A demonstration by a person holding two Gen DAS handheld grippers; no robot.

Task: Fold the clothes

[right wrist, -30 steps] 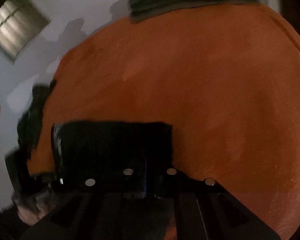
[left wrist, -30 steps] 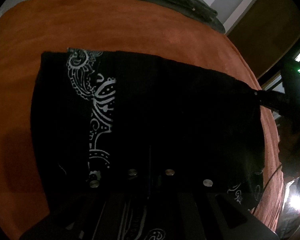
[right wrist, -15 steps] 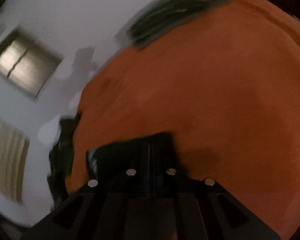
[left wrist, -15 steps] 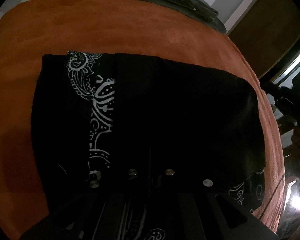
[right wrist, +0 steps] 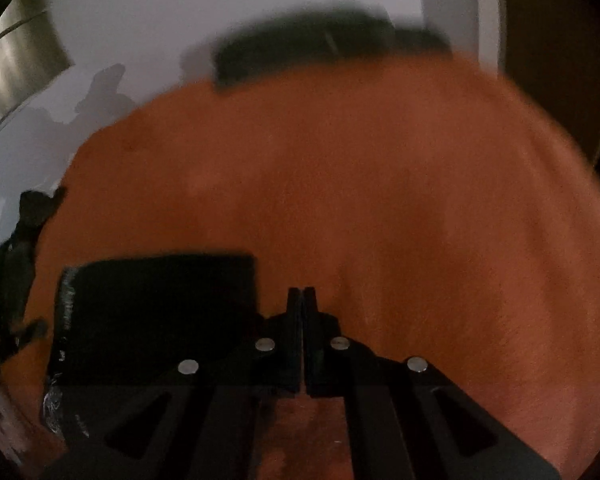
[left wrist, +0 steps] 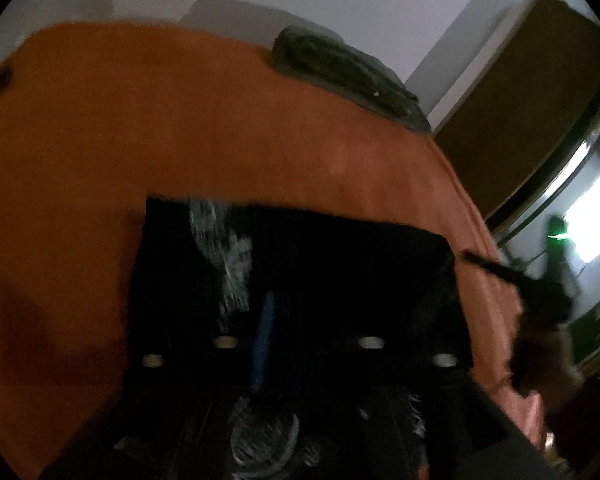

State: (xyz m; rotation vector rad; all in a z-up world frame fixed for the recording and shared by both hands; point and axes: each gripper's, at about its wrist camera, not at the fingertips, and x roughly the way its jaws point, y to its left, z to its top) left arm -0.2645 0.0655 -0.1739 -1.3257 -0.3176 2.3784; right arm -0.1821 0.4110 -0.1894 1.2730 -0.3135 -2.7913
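a white wall (right wrist: 260, 0) is standing behind a big orange bed cover (right wrist: 380, 200) that is filling most of both views. the pictures are dark and blurry. a dark green folded cloth (left wrist: 340, 68) is lying at the far edge of the cover, right by the wall. a brown door (left wrist: 532, 92) is showing at the right of the left view.

the black patterned cloth (left wrist: 300, 272) is lying flat on the orange cover, folded into a wide shape, with a white swirly stripe near its left side. in the right view the same cloth (right wrist: 156, 312) is sitting low and to the left.

the right hand-held gripper (right wrist: 302, 300) is showing its two black fingers pressed together with only a thin line between them. nothing is sitting between the fingers. it is hanging just beside the right edge of the black cloth, over bare orange cover.

the left hand-held gripper (left wrist: 300, 344) is low over the near part of the black cloth. it is too dark and blurry there, so i cannot tell if its fingers are apart or together, or if they are pinching the cloth.

lots of bare orange cover is lying past the far edge of the black cloth and off to the right of it.
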